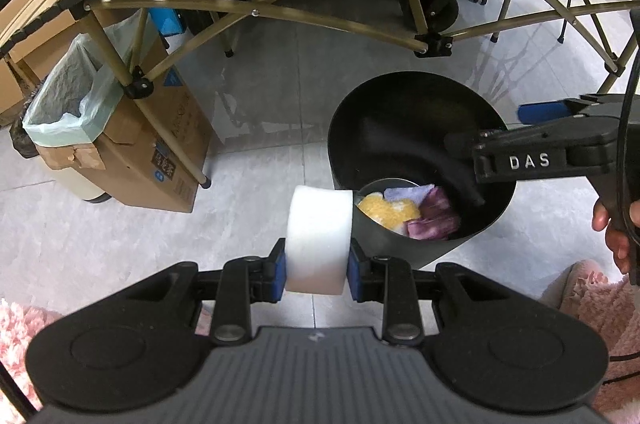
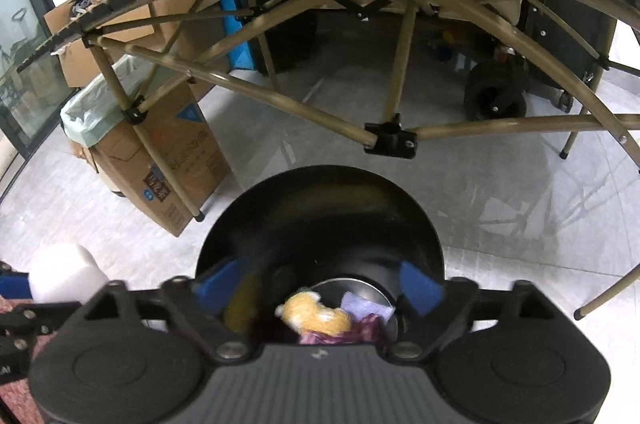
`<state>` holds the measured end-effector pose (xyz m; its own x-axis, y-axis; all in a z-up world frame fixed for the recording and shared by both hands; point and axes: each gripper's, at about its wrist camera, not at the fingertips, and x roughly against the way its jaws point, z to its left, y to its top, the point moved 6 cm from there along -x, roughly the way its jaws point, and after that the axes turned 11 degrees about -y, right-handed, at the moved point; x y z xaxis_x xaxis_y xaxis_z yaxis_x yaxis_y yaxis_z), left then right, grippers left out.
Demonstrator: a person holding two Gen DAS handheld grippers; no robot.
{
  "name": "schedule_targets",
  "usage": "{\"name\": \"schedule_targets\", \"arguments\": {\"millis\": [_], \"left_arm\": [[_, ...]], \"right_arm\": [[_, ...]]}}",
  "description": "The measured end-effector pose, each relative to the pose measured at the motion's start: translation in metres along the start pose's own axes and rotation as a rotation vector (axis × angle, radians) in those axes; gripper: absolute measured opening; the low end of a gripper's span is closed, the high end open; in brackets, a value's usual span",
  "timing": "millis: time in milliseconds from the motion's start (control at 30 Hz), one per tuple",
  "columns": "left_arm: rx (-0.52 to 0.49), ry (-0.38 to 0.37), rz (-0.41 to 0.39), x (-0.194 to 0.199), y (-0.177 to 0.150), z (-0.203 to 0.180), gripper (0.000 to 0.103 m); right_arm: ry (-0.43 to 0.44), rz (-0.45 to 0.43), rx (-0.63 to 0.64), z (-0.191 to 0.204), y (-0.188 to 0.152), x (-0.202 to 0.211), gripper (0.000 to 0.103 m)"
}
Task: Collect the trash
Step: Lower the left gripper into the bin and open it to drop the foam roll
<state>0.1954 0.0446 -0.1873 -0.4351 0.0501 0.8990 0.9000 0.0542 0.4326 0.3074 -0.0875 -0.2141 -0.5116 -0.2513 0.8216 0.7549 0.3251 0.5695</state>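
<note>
Grey floor, "DAS" gripper (image 1: 484,144)

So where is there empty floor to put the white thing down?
Bare grey floor lies between the cardboard box and the black bin, just ahead of the left gripper holding the white foam block. Inside the bin it's crowded with yellow and purple trash.

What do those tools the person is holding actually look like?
Each hand-held gripper, left and right, is black plastic with a ribbed grey body, round side discs and blue finger pads. The right one carries white "DAS" lettering and a black cable.
</note>
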Motion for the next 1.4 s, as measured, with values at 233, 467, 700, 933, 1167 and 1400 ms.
{"name": "schedule_targets", "arguments": {"millis": [233,467,700,933,1167,1400], "left_arm": [[-0.010,0.009,0.000,0.001,0.001,-0.005,0.029],[-0.023,0.010,-0.011,0.002,0.008,-0.010,0.029],[-0.048,0.005,-0.028,0.003,0.017,-0.022,0.029],[-0.077,-0.016,-0.037,-0.004,0.030,-0.037,0.029],[-0.114,-0.053,-0.051,-0.017,0.046,-0.055,0.029],[-0.143,-0.097,-0.051,-0.036,0.058,-0.070,0.029]], "right_arm": [[-0.018,0.009,0.025,0.000,-0.002,0.002,0.103],[-0.020,0.009,0.031,-0.003,-0.001,0.008,0.103],[-0.045,-0.005,0.043,-0.010,0.001,0.018,0.103],[-0.099,-0.016,0.054,-0.027,0.003,0.028,0.103],[-0.162,-0.019,0.025,-0.052,0.004,0.035,0.103],[-0.233,-0.014,-0.012,-0.080,0.008,0.038,0.103]]}}
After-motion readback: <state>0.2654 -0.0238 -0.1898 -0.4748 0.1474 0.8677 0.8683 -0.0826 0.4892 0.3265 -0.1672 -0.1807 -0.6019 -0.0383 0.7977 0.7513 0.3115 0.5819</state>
